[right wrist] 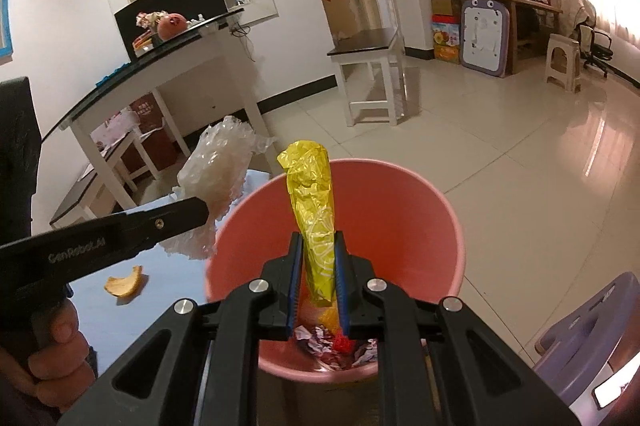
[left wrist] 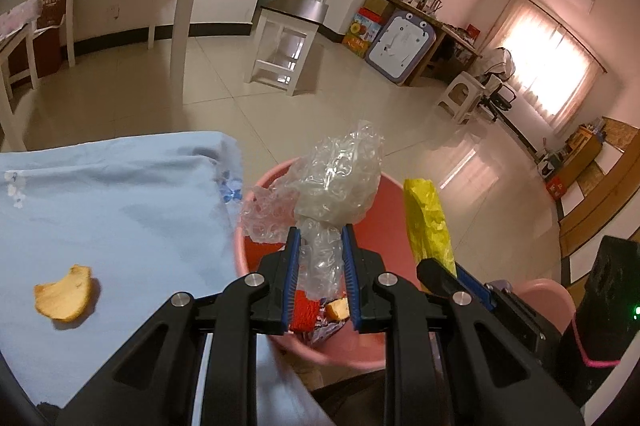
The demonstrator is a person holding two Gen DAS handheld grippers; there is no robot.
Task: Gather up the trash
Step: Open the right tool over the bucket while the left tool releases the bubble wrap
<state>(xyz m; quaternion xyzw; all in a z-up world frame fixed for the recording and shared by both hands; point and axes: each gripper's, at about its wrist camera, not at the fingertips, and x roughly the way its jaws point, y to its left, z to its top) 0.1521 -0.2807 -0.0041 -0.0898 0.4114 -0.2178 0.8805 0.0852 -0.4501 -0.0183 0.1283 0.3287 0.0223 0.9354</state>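
Note:
My left gripper (left wrist: 321, 235) is shut on a crumpled clear plastic bag (left wrist: 336, 178), held over the pink bin (left wrist: 384, 218). In the right wrist view that bag (right wrist: 218, 166) hangs at the bin's left rim. A yellow plastic wrapper (right wrist: 314, 210) stands up between the blue pads of my right gripper (right wrist: 318, 240), which is shut on it above the pink bin (right wrist: 432, 210). The left wrist view shows the wrapper (left wrist: 426, 218) at the right. Red and crumpled scraps (right wrist: 340, 342) lie at the bin's bottom. An orange peel (left wrist: 64, 292) rests on the light blue cloth (left wrist: 120, 194); the right wrist view shows the peel (right wrist: 125, 282) too.
A white table with a dark glass top (right wrist: 168, 54) and a white stool (left wrist: 286, 38) stand on the tiled floor behind. A purple plastic stool (right wrist: 592, 338) sits right of the bin. A hand (right wrist: 52, 354) grips the left tool's handle.

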